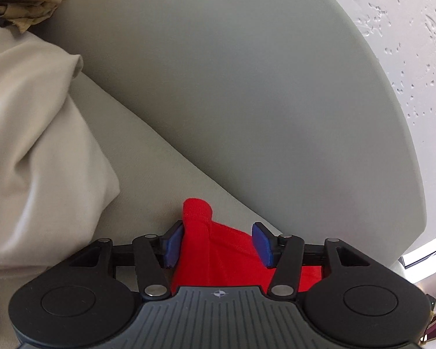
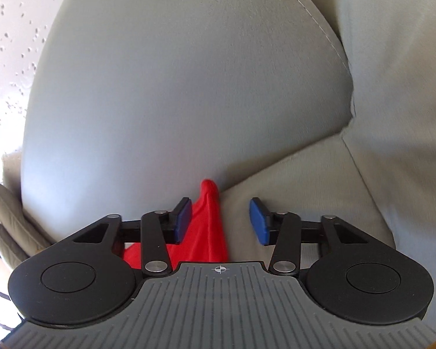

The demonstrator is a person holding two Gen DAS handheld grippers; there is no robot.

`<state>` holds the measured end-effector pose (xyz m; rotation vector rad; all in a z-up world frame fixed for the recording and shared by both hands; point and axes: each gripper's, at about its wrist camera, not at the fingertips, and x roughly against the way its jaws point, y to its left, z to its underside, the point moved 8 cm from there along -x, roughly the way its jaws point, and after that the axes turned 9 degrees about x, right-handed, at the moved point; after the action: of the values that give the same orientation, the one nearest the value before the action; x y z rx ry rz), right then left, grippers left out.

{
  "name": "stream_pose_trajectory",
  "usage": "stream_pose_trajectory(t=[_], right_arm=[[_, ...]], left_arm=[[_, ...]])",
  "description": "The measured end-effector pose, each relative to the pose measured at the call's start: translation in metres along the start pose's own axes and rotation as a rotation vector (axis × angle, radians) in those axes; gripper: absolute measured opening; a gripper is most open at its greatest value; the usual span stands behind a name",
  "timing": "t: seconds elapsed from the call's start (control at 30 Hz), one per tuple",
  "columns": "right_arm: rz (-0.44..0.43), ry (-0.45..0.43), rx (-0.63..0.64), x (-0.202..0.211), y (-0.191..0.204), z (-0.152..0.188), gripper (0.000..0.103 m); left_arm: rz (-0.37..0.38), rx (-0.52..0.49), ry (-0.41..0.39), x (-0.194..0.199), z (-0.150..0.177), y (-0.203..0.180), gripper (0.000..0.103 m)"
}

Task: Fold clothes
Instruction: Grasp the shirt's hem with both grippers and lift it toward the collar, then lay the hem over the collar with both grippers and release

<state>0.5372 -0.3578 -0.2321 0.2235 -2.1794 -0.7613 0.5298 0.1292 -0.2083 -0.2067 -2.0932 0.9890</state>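
A red garment (image 1: 197, 212) lies on the grey sofa seat (image 1: 148, 168), right against the back cushion. In the left wrist view my left gripper (image 1: 218, 228) straddles a raised fold of it. The cloth fills the gap between the blue pads (image 1: 173, 244) but looks loose, not pinched. In the right wrist view another peak of the red garment (image 2: 207, 221) rests against the left pad (image 2: 184, 218) of my right gripper (image 2: 221, 206). A wide gap of bare seat separates the cloth from the other pad, so this gripper is open.
A pale beige cloth (image 1: 29, 145) is heaped on the seat at the left, and a crumpled tan garment (image 1: 23, 3) sits behind it. The sofa's back cushion (image 2: 174, 87) rises just ahead of both grippers. A white textured wall (image 1: 407, 43) stands beyond.
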Motion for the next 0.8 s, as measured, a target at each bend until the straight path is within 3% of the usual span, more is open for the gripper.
stream_pose_trajectory(t=[0.1, 0.17, 0.2, 0.23, 0.27, 0.47, 0.63, 0.8], right_arm=[[0.005, 0.016, 0.042, -0.014, 0.009, -0.004, 0.041], [0.009, 0.041, 0.086, -0.025, 0.020, -0.002, 0.037], [0.051, 0.044, 0.129, -0.028, 0.025, -0.001, 0.019], [0.083, 0.039, 0.160, -0.029, 0.027, 0.001, 0.005], [0.114, 0.034, 0.190, -0.030, 0.030, 0.002, 0.005], [0.189, -0.041, 0.244, -0.008, 0.052, 0.005, 0.004], [0.185, -0.092, 0.146, 0.050, 0.068, 0.003, 0.004], [0.153, -0.076, 0.067, 0.134, 0.070, 0.023, 0.004]], left_arm=[[-0.012, -0.051, 0.021, -0.004, 0.000, -0.007, 0.051], [-0.029, -0.085, 0.028, -0.003, 0.001, -0.009, 0.040], [-0.053, -0.106, 0.025, -0.002, 0.001, -0.008, 0.034], [-0.072, -0.125, 0.016, 0.000, 0.000, -0.008, 0.012], [-0.092, -0.144, 0.007, 0.002, -0.001, -0.008, 0.009], [-0.150, -0.298, -0.061, 0.025, 0.008, -0.037, 0.005], [-0.088, -0.305, -0.103, 0.077, 0.014, -0.065, 0.005], [-0.031, -0.306, -0.118, 0.142, 0.044, -0.084, 0.005]])
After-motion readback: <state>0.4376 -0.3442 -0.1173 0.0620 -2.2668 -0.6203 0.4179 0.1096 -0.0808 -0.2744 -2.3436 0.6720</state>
